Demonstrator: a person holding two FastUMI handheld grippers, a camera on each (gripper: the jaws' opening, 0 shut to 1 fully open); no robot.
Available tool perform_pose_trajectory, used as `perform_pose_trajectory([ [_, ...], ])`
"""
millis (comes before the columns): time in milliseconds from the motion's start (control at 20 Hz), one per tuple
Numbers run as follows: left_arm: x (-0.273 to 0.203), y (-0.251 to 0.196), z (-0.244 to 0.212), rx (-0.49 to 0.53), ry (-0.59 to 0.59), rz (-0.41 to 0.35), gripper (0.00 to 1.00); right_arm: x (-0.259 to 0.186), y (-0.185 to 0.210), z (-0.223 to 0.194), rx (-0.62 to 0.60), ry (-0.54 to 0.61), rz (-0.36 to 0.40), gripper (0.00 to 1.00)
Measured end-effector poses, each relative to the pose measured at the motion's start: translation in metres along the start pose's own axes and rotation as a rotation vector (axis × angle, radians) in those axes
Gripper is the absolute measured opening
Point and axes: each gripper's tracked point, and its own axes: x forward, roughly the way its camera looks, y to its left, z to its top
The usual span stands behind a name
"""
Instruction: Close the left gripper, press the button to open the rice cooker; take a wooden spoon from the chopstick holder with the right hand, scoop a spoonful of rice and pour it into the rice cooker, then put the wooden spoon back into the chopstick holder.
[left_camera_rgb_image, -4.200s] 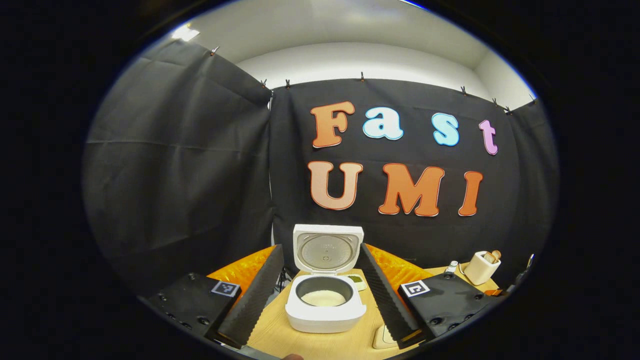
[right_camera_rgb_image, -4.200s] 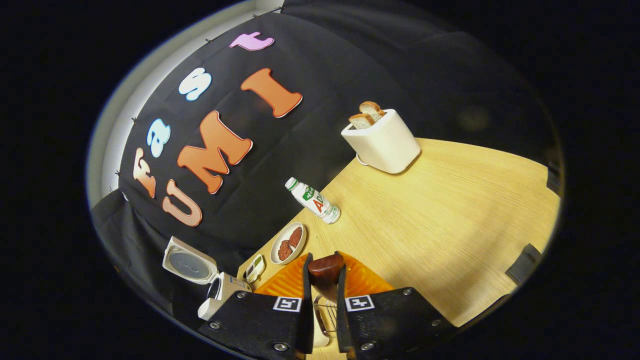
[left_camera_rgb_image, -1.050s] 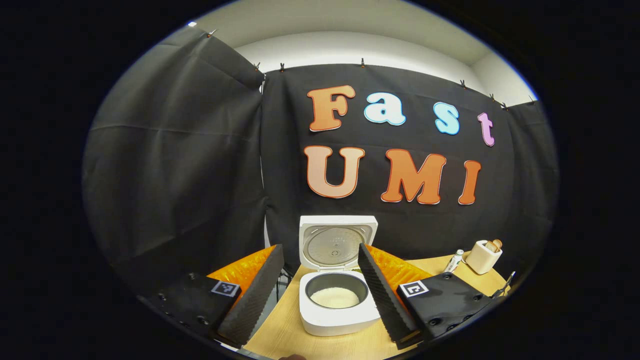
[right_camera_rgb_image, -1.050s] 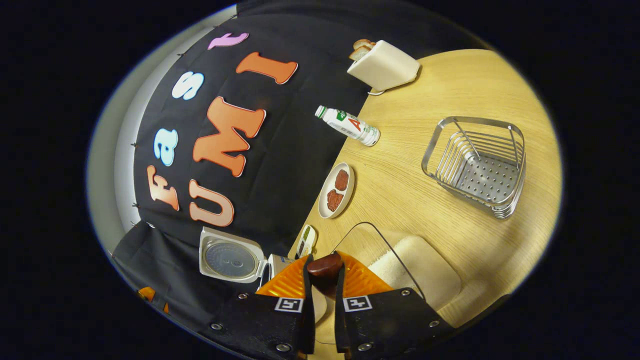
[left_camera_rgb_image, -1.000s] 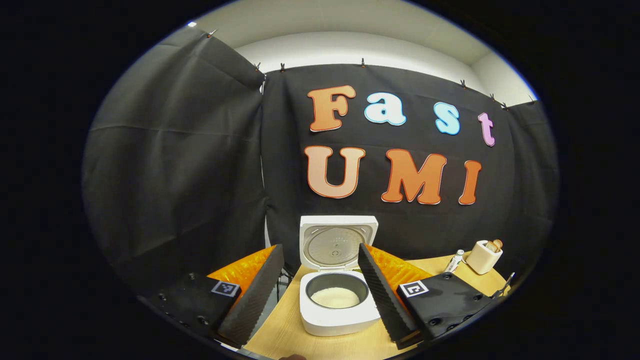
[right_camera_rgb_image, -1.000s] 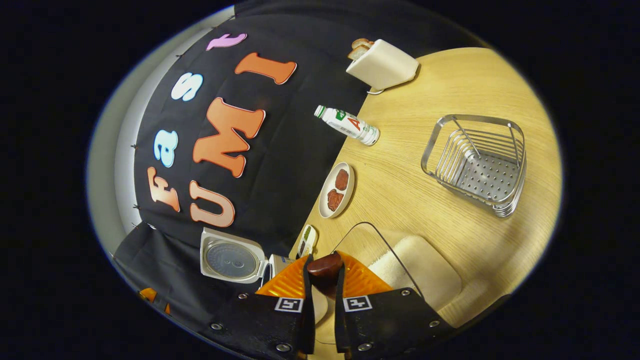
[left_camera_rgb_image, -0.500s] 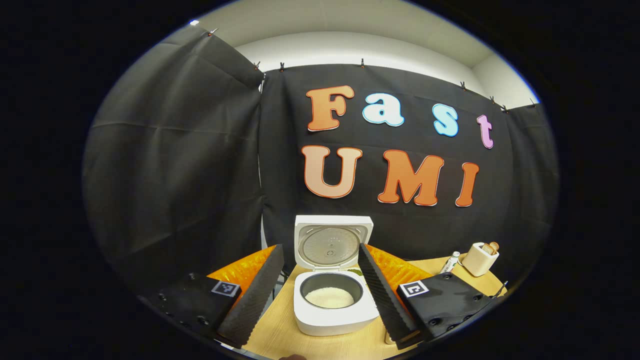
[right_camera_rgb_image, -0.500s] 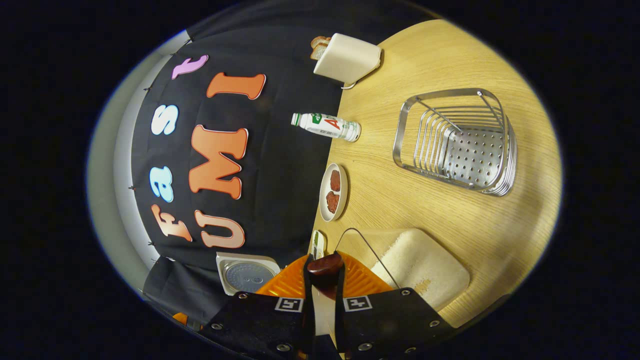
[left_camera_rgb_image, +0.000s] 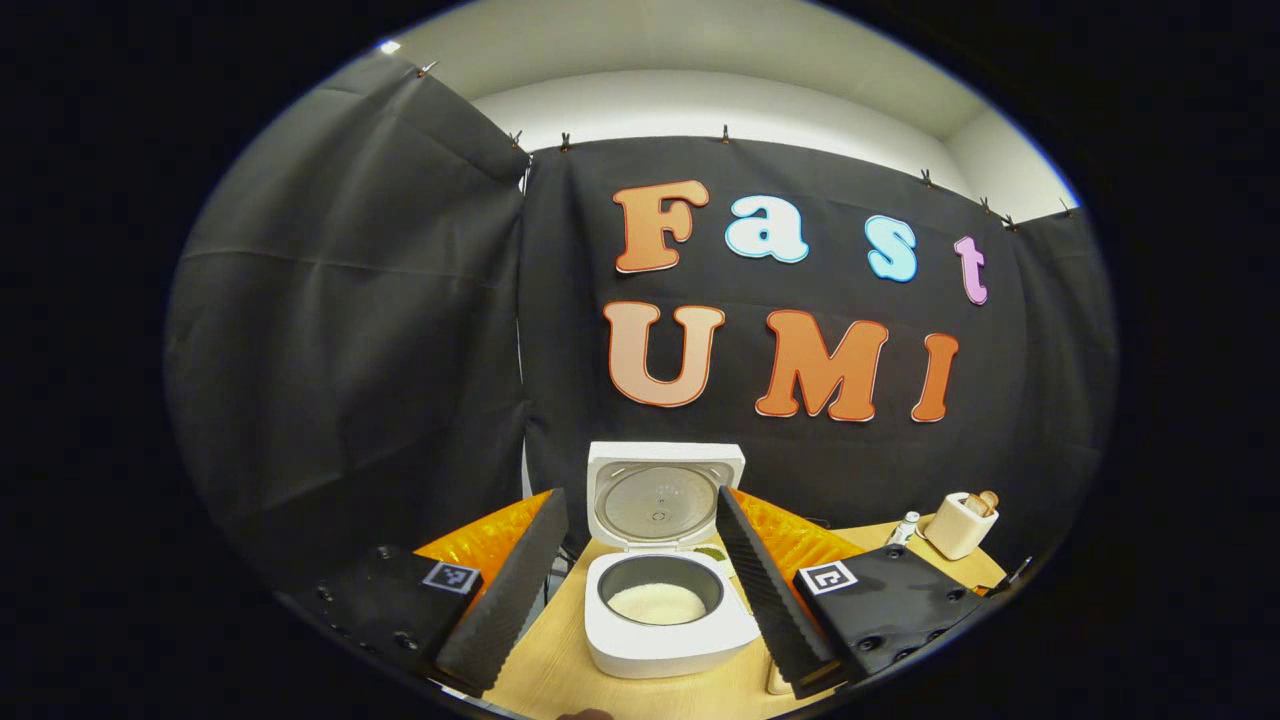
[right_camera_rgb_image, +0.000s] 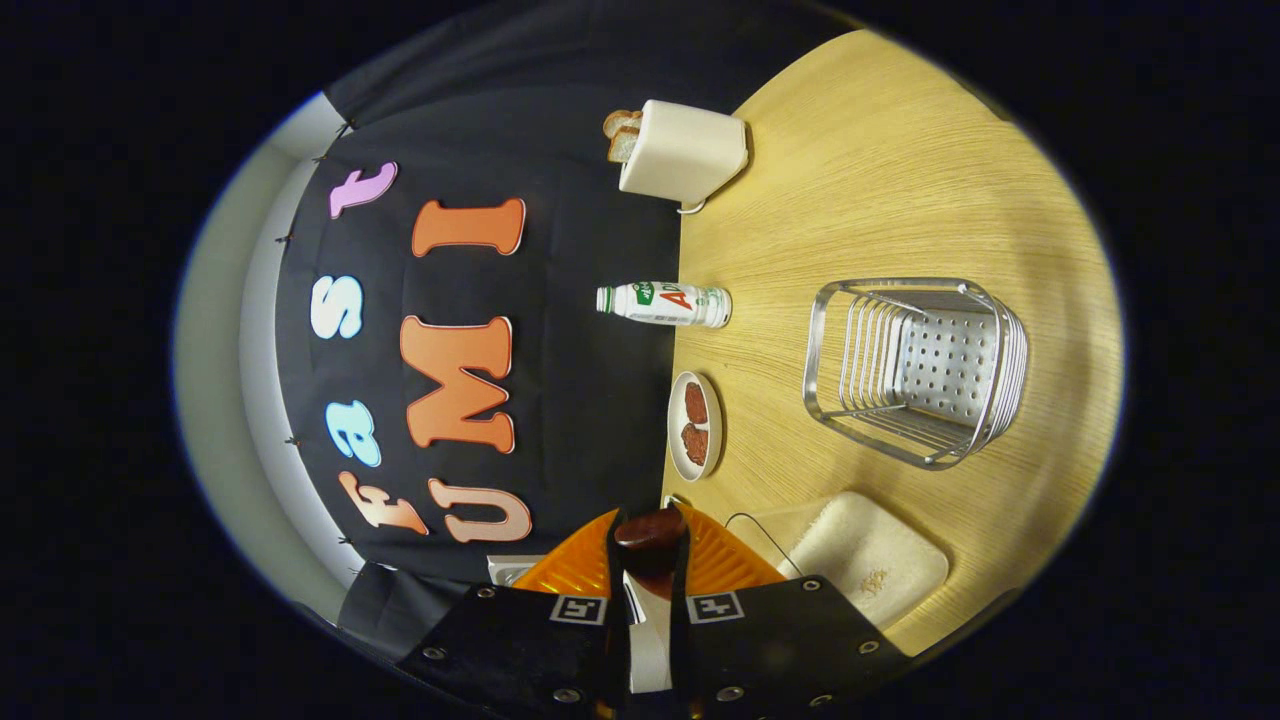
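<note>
Right gripper (right_camera_rgb_image: 650, 590) clamped on the wooden spoon (right_camera_rgb_image: 650, 532)

An empty wire chopstick holder (right_camera_rgb_image: 915, 370) stands on the tabletop (right_camera_rgb_image: 900, 190), well apart from the spoon.

I see the rice cooker (left_camera_rgb_image: 668, 610) at table's (right_camera_rgb_image: 900, 180) back edge, lid up; plate (right_camera_rgb_image: 695, 425) between bottle (right_camera_rgb_image: 665, 303) and it; rack (right_camera_rgb_image: 915, 370) before them.

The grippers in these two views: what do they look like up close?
The left gripper and the right gripper match. Each has two black base blocks studded with round screws, and each block carries a small square black-and-white marker. On the left one, the jaws' inner faces are ridged like saw teeth.
</note>
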Motion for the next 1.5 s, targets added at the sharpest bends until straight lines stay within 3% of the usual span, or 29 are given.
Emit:
perform_pose_trajectory([
  [550, 0.000, 0.020, -0.004, -0.025, 0.007, 0.026, 1.00, 0.024, 0.076, -0.015, 0.031, 0.060, 0.059, 0.15],
  [950, -0.007, 0.041, -0.010, -0.047, 0.018, 0.051, 1.00, 0.056, 0.134, -0.057, 0.039, 0.146, 0.120, 0.15],
  [1500, -0.018, 0.057, -0.018, -0.051, 0.033, 0.035, 0.99, 0.109, 0.178, -0.134, -0.010, 0.224, 0.115, 0.15],
])
